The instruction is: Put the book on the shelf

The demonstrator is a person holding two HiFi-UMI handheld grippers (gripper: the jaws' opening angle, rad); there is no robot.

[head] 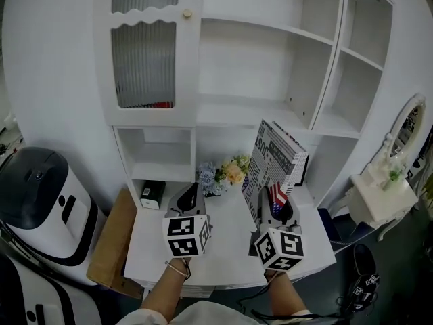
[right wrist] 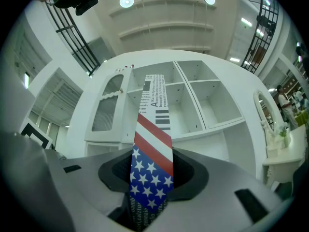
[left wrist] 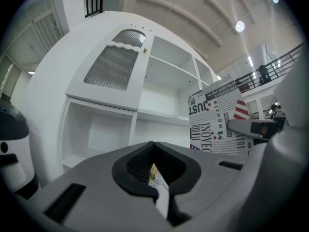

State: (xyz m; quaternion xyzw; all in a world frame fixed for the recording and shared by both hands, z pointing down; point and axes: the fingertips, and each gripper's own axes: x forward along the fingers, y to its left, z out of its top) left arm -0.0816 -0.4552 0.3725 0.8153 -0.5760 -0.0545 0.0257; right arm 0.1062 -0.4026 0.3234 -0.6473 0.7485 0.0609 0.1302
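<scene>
right tongs [head: 276,205] clamp the book [head: 276,156] upright, left tongs [head: 190,196] closed and empty: keep it vertical and slide it squarely into an open shelf [head: 260,107] bay.

Bright ceiling lights [right wrist: 126,1], fisheye warp, dark corners

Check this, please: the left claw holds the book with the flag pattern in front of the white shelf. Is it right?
Not quite: the right claw holds the book with the flag pattern in front of the white shelf. The right gripper view shows it clamped between the jaws.
</scene>
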